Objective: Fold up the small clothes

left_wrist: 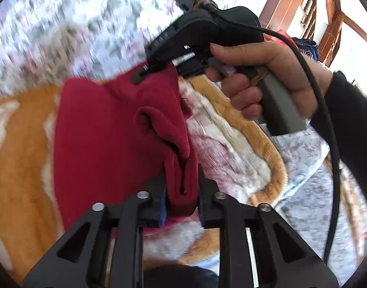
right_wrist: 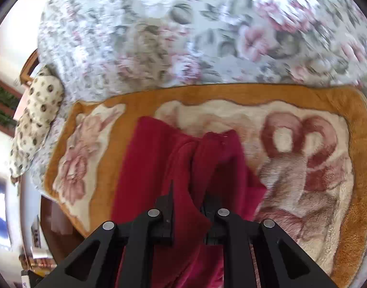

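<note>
2 grippers pinch the same red fleece garment (left_wrist: 116, 129) above the orange-bordered floral blanket (left_wrist: 22, 180), likely so it hangs stretched for a fold: the left gripper (left_wrist: 182, 187) clamps a bunched edge, the right gripper (right_wrist: 189, 206) another. Only the left wrist view shows the right hand (left_wrist: 262, 81); only the right wrist view shows the spotted pillow (right_wrist: 37, 120) beyond the blanket's left end.

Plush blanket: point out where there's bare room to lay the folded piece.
Free: the plush blanket right of the red garment, out to its orange border, and a narrower strip on the garment's left. Crowded: the middle, where both claws, left claw and right claw, pinch the garment.
</note>
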### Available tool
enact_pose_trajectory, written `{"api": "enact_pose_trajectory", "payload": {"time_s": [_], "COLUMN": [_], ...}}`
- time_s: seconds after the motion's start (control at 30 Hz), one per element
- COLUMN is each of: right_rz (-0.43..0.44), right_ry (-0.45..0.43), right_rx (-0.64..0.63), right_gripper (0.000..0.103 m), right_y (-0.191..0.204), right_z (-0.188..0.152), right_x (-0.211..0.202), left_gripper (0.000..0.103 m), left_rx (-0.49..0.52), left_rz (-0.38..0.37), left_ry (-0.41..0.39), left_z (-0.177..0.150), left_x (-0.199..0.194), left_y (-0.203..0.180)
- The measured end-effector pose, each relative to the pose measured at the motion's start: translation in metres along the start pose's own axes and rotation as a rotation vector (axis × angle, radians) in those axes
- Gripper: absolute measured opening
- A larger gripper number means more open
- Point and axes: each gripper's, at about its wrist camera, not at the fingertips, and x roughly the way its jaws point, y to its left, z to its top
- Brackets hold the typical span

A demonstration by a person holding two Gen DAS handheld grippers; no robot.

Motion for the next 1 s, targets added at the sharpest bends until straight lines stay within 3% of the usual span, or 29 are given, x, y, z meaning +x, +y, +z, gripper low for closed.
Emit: {"api": "enact_pose_trajectory", "payload": {"time_s": [0.03,0.07,0.13,0.2,0.3,0.4,0.5,0.57,0.63,0.77,0.87,1.0], "right_rz": [-0.029,-0.06,-0.12,-0.122,-0.199,-0.122,0.029,0.018,-0.071,-0.195,-0.141,-0.104], "right_ry": [-0.023,-0.039,-0.054,-0.099,-0.273,-0.405,-0.398,-0.366,-0.304,-0.191,-0.283,-0.381], "right_rx": [0.016,0.026,0.047,0.068,0.052,-0.13,-0.41,-0.567,-0.704,-0.712,-0.705,-0.663], "right_gripper": [0.015,0.016,0.026,0.027,0.028,0.028,0.03,0.03,0.03,0.031,0.031,0.031], "right_y": [-0.007,-0.01,-0.017,-0.022,-0.017,0.014,0.059,0.081,0.091,0.06,0.039,0.027], "right_z": [-0.002,-0.004,-0.008,-0.013,-0.026,-0.057,-0.104,-0.133,-0.157,-0.171,-0.178,-0.184], "right_x": [0.005,0.009,0.016,0.008,-0.034,-0.074,-0.084,-0.073,-0.05,-0.002,0.0,0.002], "left_gripper": [0.031,0.032,0.032,0.032,0.032,0.032,0.032,0.032,0.032,0.035,0.035,0.035], "left_rx": [-0.038,-0.064,-0.077,-0.054,-0.031,-0.039,-0.129,-0.188,-0.219,-0.2,-0.235,-0.193], "left_rz": [-0.062,-0.11,-0.151,-0.168,-0.118,-0.01,0.005,-0.046,-0.078,-0.071,-0.091,-0.073], "left_ry": [0.046,0.081,0.112,0.098,0.021,-0.051,-0.021,0.034,0.079,0.112,0.113,-0.074], "left_z": [0.0,-0.003,-0.011,-0.019,-0.025,-0.023,-0.022,-0.024,-0.031,-0.041,-0.036,-0.007], "left_x": [0.007,0.01,0.006,-0.01,-0.046,-0.068,-0.058,-0.042,-0.026,-0.015,-0.015,-0.045], "left_y": [0.003,0.004,0.005,0.005,0.02,0.051,0.087,0.1,0.101,0.093,0.098,0.099]}}
